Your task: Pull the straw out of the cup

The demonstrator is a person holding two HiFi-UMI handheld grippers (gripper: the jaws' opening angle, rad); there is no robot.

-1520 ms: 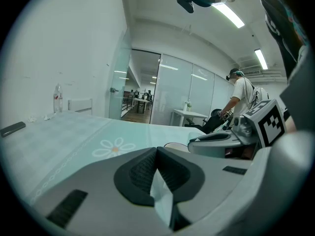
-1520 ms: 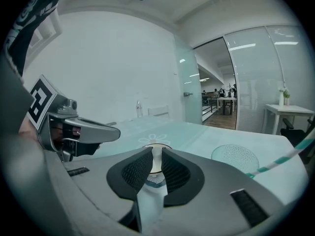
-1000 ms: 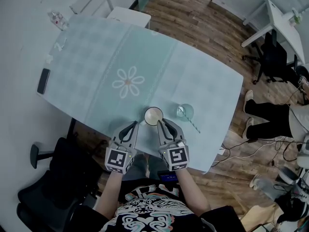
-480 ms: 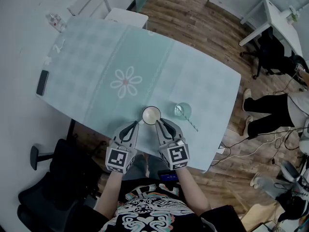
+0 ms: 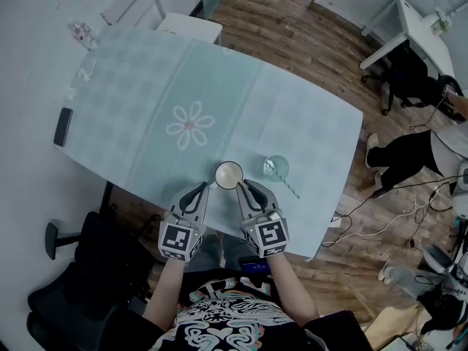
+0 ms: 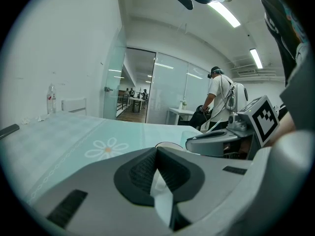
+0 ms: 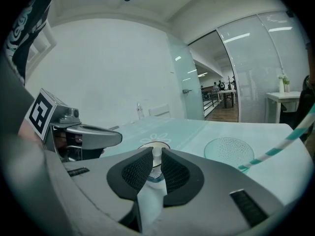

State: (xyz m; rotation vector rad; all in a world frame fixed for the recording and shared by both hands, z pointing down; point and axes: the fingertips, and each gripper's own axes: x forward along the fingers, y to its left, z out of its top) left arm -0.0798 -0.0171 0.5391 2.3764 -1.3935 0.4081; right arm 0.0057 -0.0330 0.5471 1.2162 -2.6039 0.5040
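Teal-striped, likely light and easily crushed, the straw [image 5: 291, 189] leans from the clear cup [image 5: 278, 170] on the desk [image 5: 146, 108], best pinched gently near its free end; left hand-held gripper [image 5: 202, 187] is clenched empty, right hand-held gripper [image 5: 243, 186] narrowly parted, empty.

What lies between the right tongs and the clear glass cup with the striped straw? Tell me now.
Only bare teal checked tablecloth separates the right tongs from the clear glass cup and its striped straw, as the head view shows.
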